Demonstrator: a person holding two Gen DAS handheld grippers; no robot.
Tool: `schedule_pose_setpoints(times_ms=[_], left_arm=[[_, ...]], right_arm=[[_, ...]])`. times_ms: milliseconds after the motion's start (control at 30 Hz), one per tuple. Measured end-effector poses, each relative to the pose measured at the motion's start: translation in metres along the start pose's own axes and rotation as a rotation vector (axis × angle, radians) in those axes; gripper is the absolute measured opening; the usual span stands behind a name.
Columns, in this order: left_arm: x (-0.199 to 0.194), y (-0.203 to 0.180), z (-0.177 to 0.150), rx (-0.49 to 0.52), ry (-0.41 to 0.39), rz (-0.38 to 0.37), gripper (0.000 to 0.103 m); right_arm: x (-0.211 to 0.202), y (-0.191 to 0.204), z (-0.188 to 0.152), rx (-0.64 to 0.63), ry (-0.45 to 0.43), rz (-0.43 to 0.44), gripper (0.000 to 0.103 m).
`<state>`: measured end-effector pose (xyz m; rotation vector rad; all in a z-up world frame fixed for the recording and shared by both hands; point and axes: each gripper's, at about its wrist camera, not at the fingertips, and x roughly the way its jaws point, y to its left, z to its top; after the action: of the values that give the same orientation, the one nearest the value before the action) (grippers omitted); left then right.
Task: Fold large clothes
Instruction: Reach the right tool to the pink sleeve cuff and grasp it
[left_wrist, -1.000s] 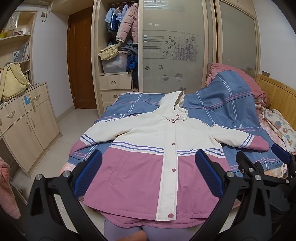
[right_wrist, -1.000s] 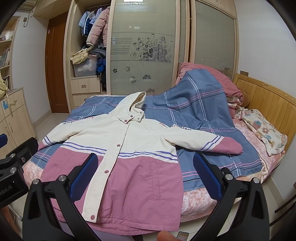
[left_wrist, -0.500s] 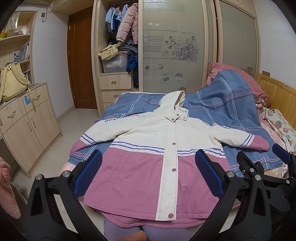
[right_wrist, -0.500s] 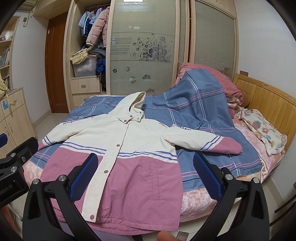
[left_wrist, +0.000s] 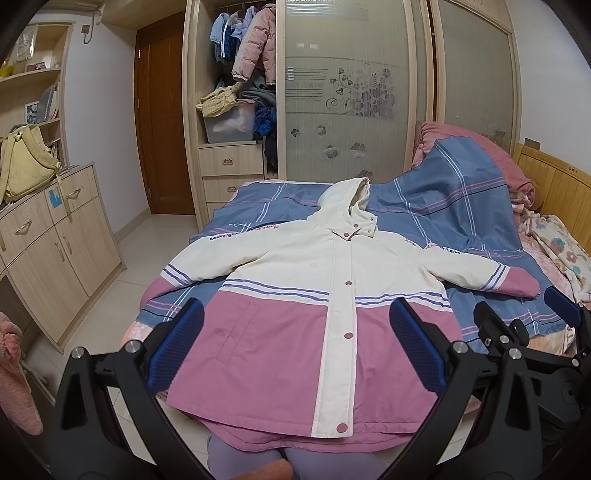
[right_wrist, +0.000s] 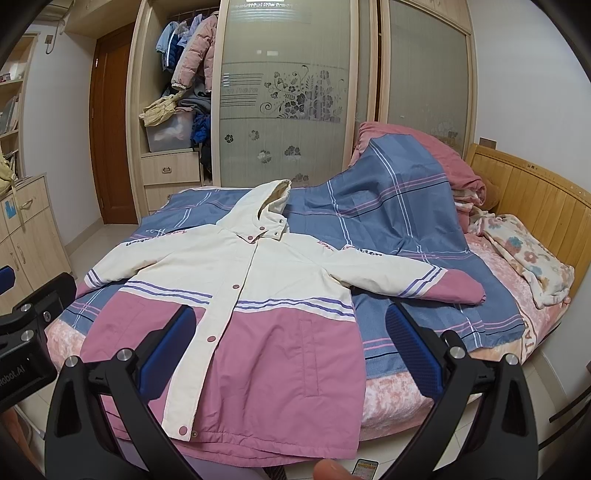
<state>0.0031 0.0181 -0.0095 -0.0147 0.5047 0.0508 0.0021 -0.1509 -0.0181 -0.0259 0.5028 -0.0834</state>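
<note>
The left gripper (left_wrist: 295, 347) hangs with its blue pads spread wide and nothing between them, short of the jacket's hem; the right gripper (right_wrist: 291, 347) is likewise parted and empty, beside it toward the jacket's right side. The hooded jacket (left_wrist: 317, 295) lies face up and snapped closed on the bed (right_wrist: 391, 391), cream above, pink below, both sleeves spread, its hem drooping over the bed's near edge. Past the hood, a blue plaid quilt (right_wrist: 399, 199) is heaped toward the wooden headboard (right_wrist: 532, 199). No fold has begun, I judge. The risks: the padded shell looks slippery and thick, so a shallow pinch may catch only the top layer and drag it askew; the overhanging hem could slide the whole jacket off the bed; and the right sleeve (right_wrist: 413, 277), resting on quilt, could drag that cloth along.
</note>
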Motion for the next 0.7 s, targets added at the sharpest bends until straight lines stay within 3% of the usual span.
schedule_pose_setpoints(times_ms=[400,567,700], left_arm=[[0.017,0.006,-0.009,-0.028,0.028,-0.013,0.101],[0.059,0.026,-0.026,-0.117,0.140,-0.046,0.101],[0.102,0.032,-0.042,-0.128,0.239,-0.035,0.101]], right_arm=[[0.016,-0.007,-0.006,0.009,0.026,0.028,0.102],[0.061,-0.049,-0.021,0.095,0.118,0.064,0.102],[0.126,-0.088,-0.058,0.220,0.290,0.074,0.102]])
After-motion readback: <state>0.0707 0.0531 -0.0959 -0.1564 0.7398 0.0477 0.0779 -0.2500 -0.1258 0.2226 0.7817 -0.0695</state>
